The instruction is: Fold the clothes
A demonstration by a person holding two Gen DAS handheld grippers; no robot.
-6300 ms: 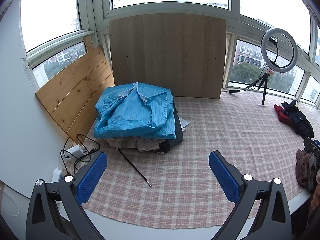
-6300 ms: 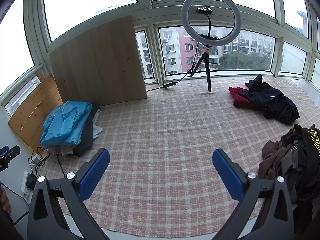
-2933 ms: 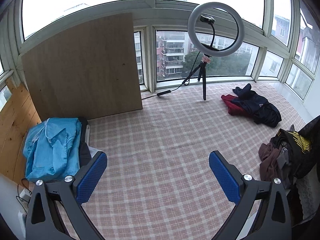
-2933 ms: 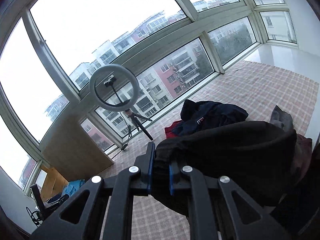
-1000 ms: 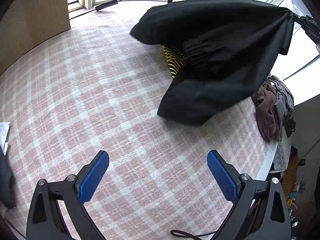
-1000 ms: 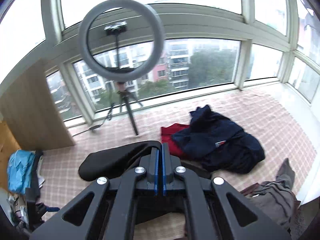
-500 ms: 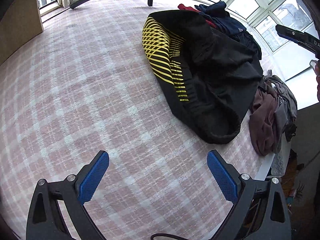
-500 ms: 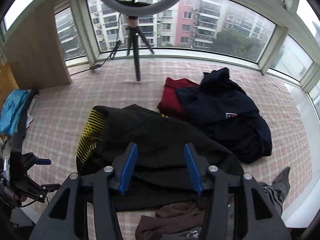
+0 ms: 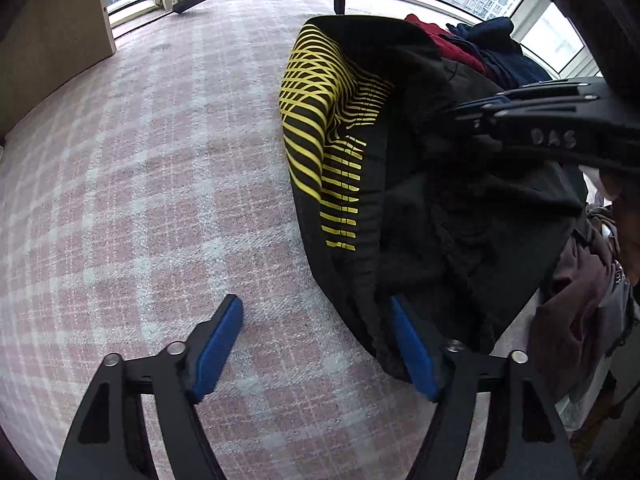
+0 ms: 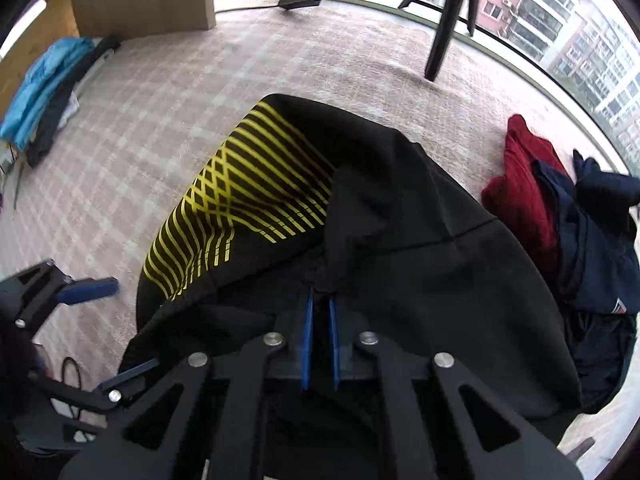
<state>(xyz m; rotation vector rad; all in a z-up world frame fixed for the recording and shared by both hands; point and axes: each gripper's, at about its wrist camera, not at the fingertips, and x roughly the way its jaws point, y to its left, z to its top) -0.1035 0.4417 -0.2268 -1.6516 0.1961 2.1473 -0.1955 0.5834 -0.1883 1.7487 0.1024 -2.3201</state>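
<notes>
Black garment [image 10: 400,248] with yellow stripes lies bunched on the checked cloth [image 9: 140,180], pinched in the right claw [image 10: 319,300]. Left claw [image 9: 316,320] is spread at its hem. Risk: a thin single-layer pinch may slip, or lift the garment twisted.

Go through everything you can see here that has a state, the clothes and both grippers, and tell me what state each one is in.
Black and yellow garment: crumpled, unfolded, on the plaid cloth.
Right gripper: jaws nearly closed, pinching the black garment.
Left gripper: jaws open at the garment's edge.
Red garment: heaped, unfolded.
Navy garment: heaped, unfolded.
Brown garment: bunched at the edge.
Blue garment: folded, atop a stack.
</notes>
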